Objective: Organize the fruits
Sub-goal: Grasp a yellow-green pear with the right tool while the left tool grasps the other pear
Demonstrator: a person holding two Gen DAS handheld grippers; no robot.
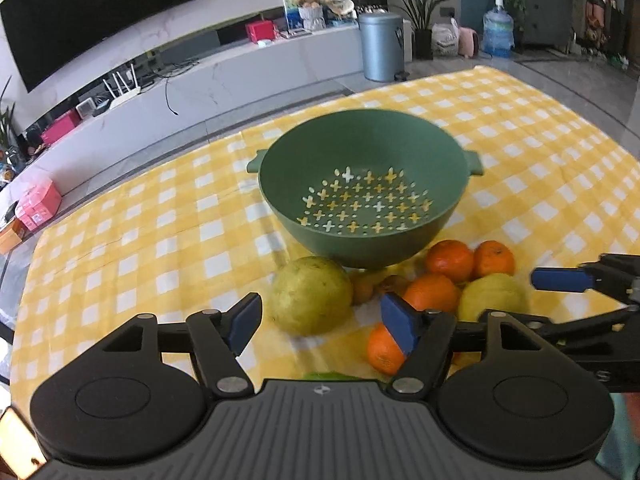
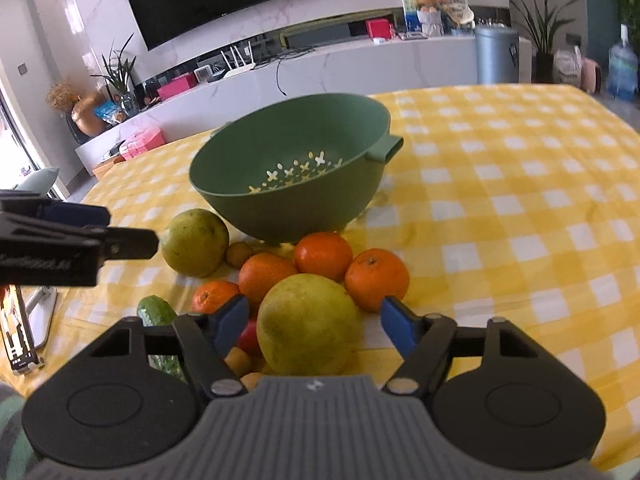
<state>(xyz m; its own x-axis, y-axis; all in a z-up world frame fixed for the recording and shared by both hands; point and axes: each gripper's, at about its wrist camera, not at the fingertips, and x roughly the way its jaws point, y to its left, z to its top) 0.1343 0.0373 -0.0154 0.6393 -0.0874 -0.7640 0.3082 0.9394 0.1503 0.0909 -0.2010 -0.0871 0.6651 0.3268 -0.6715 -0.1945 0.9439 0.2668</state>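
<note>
A green colander bowl (image 1: pixel 362 184) (image 2: pixel 288 168) stands empty on the yellow checked cloth. In front of it lies a heap of fruit: several oranges (image 1: pixel 448 260) (image 2: pixel 323 256) and two large yellow-green fruits. My left gripper (image 1: pixel 320 322) is open, and one yellow-green fruit (image 1: pixel 310 294) (image 2: pixel 194 242) lies just ahead between its fingers, untouched. My right gripper (image 2: pixel 314 326) is open around the other yellow-green fruit (image 2: pixel 306 324) (image 1: pixel 492 296), with a gap showing at the right pad. Each gripper's fingers (image 1: pixel 560 280) (image 2: pixel 128 244) show at the edge of the other's view.
A cucumber (image 2: pixel 156 312), small brown fruits (image 2: pixel 239 254) and a red fruit (image 2: pixel 250 338) lie in the heap. A phone on a stand (image 2: pixel 20 328) sits at the left table edge. The checked cloth (image 2: pixel 520 200) stretches right of the bowl.
</note>
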